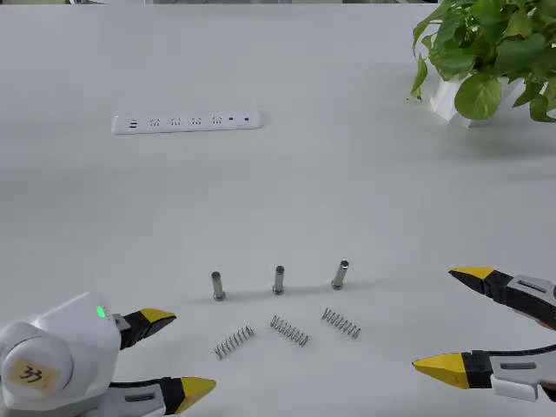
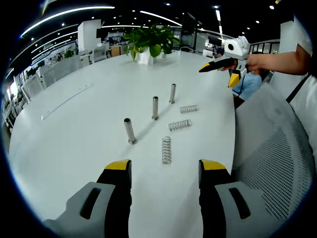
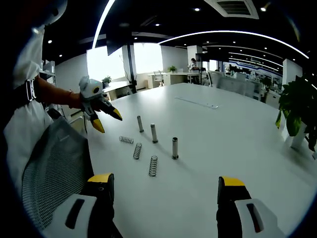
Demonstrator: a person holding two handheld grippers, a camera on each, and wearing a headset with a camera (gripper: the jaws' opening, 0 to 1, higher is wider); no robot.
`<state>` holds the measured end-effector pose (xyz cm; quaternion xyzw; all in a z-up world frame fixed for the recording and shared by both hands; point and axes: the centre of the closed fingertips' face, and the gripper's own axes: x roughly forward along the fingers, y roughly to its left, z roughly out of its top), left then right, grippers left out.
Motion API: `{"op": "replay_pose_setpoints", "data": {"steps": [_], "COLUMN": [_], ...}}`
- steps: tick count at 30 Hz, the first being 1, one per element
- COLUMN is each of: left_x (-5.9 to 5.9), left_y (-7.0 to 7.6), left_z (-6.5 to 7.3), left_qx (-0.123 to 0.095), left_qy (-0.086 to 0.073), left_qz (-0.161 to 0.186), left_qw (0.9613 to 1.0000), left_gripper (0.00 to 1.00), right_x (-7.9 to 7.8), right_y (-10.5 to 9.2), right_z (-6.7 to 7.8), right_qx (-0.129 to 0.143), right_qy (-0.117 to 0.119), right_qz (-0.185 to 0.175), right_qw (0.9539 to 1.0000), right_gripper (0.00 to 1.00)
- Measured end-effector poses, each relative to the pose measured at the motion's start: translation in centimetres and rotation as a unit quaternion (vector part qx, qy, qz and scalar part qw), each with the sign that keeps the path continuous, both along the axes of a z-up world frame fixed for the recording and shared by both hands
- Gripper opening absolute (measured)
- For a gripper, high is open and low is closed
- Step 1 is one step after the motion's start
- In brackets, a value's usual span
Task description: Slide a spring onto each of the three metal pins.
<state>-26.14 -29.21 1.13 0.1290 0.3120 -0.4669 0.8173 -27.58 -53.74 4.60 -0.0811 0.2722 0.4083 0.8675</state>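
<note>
You're hovering the left gripper (image 1: 193, 351) left of the three upright pins (image 1: 278, 280), jaws spread, right gripper (image 1: 433, 319) right of them, jaws spread too, springs (image 1: 288, 330) lying loose on the counter (image 1: 347, 174) beside the pins

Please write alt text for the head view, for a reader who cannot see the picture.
Three metal pins stand upright in a row on a white table, with three springs lying loose in front of them. The left tool and right tool, both open, hover at the sides.

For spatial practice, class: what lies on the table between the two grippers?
The three springs, between left gripper and right gripper, in the head view.
</note>
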Motion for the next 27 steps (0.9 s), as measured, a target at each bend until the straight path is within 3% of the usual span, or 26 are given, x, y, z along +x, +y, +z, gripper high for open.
{"op": "replay_pose_setpoints", "data": {"steps": [15, 27], "left_x": [0.5, 0.9], "left_y": [-1.9, -2.4], "left_z": [-2.5, -4.1], "left_qx": [0.053, 0.078], "left_qy": [0.020, 0.036], "left_qz": [-0.015, -0.013], "left_qw": [0.9983, 0.9962], "left_gripper": [0.24, 0.18], "right_x": [0.1, -0.2], "right_y": [-0.1, 0.1], "right_z": [-0.4, -0.7], "right_qx": [0.004, 0.007], "right_qy": [0.002, 0.007], "right_qz": [0.000, -0.003], "right_qw": [1.0000, 0.9999], "right_gripper": [0.84, 0.84]}}
